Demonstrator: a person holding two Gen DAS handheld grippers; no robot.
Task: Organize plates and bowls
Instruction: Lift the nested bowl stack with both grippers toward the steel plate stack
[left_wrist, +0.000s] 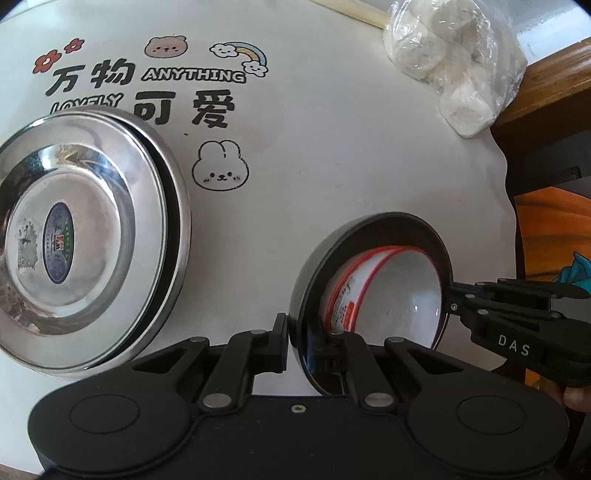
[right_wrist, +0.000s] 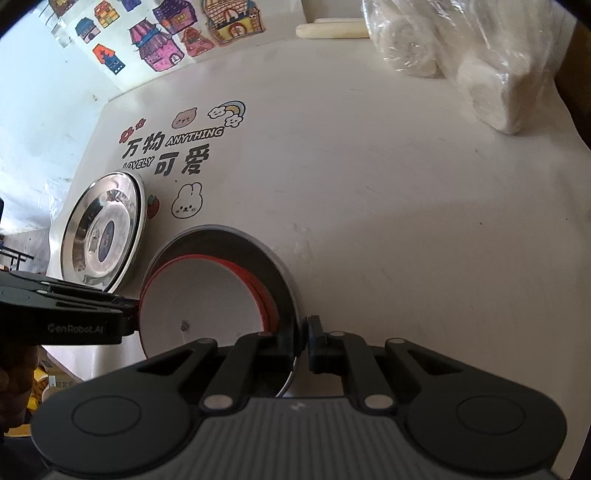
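Left claw (left_wrist: 289, 341) pinched narrow on the near rim of the steel bowl (left_wrist: 314, 273), one finger outside the wall, the other inside. Right claw (right_wrist: 306, 345) likewise clamped narrow on the opposite rim of that same steel bowl (right_wrist: 284, 273), rim caught between its pads. Bowl gripped from both sides, at lower centre of each wrist frame, tilted with mouth turned toward the cameras rather than straight up; whether clear of the tabletop (left_wrist: 332, 166) cannot be told. Nested inside, a white bowl (left_wrist: 402, 291) with red rim, mouth facing the same way as the outer one; in the right view seen as white bowl (right_wrist: 199, 295) ringed in red. Steel plate (left_wrist: 85, 236) at left of the left frame, flat on the tabletop, face up, apart from the bowls. Bag of paper rolls (left_wrist: 454, 70) at upper right. Cartoon print (left_wrist: 147, 88) on the tabletop cover, upper left.
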